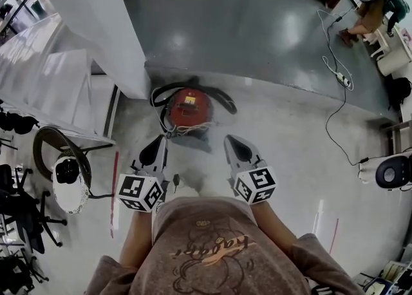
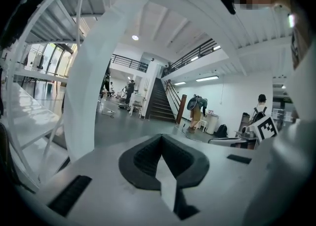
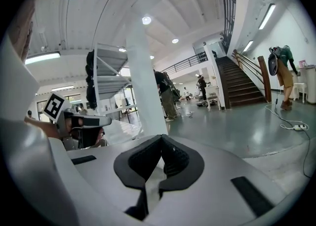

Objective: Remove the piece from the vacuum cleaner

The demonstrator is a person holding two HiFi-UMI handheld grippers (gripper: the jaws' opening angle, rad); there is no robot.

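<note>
A red canister vacuum cleaner [image 1: 190,108] stands on the floor in the head view, with a black hose [image 1: 222,97] looped behind and around it. Which piece of it comes off, I cannot tell from here. My left gripper [image 1: 158,144] and right gripper [image 1: 233,144] are held side by side in front of my body, just short of the vacuum and touching nothing. Both are shut and empty. The left gripper view shows closed dark pads [image 2: 148,158], and so does the right gripper view [image 3: 143,161]. Both of these views look out across the hall, and the vacuum is not in them.
A white pillar [image 1: 96,23] and a white stair frame [image 1: 38,75] stand left of the vacuum. Office chairs [image 1: 26,216] and a round white device [image 1: 67,184] are at the left. A cable with a power strip [image 1: 341,80] runs at the right, near a bent-over person [image 1: 372,13].
</note>
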